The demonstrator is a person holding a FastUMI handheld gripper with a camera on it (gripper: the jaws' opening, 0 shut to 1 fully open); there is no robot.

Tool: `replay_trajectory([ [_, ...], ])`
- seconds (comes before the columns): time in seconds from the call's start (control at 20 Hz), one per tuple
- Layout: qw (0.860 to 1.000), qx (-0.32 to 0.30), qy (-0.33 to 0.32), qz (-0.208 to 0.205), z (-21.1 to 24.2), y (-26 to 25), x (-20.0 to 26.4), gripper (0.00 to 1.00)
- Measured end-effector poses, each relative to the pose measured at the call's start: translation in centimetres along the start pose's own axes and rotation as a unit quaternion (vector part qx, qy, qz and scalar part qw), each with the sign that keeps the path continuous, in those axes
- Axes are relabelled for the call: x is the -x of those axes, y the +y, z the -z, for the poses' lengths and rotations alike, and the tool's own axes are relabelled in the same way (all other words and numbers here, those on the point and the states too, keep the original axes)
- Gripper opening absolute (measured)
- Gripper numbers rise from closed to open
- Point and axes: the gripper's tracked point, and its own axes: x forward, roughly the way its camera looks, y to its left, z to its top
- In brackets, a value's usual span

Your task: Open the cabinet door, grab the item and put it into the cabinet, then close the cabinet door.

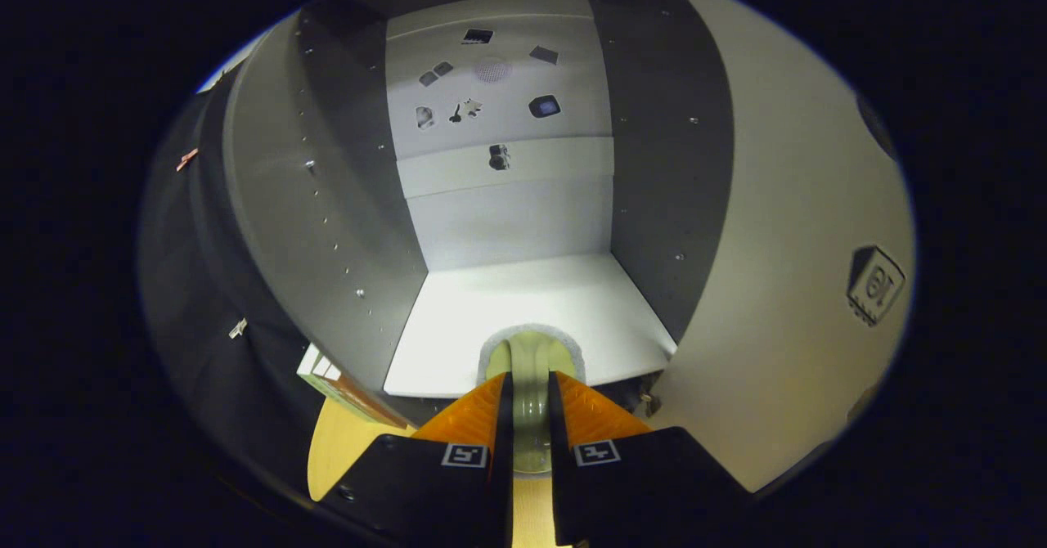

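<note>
The gripper (pixel 530 405) is pointing into an open cabinet (pixel 343 204), its two fingers (pixel 470 413) standing close together with a pale green item (pixel 532 368) clamped between them. Both fingers are pressing on the item's narrow middle part, so the gap is narrow and filled by it. The item's far end is sticking out beyond the fingertips, toward 12 o'clock, and it is rounded there, edged by a whitish rim. What the item is cannot be told from this angle.

That far end is lying over the front edge of the cabinet's white floor (pixel 523 303); whether it is touching the floor or hanging just above cannot be told. The bright floor is running away toward 12 o'clock to a white back wall (pixel 507 213), which is showing several small dark cut-outs (pixel 544 106) in its upper part. Grey side walls are standing at 10 and 2 o'clock of the item.

The cabinet door (pixel 785 286) is standing open at 3 o'clock of the gripper, bearing a small dark tag (pixel 875 285). At 8 o'clock of the fingers a box (pixel 343 384) is lying on a light wooden table (pixel 343 450), just beside the cabinet's lower left corner.
</note>
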Motion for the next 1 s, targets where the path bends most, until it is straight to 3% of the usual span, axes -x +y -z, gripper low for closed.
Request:
replay_trajectory([
  [0.85,0.999,-0.014,0.029,0.037,-0.3,0.5,-9.3,0.24],
  [0.95,0.999,-0.015,0.033,0.038,-0.2,0.5,-9.5,0.31],
  [1.0,0.999,-0.012,0.033,0.042,-0.2,0.3,-9.4,0.45],
])
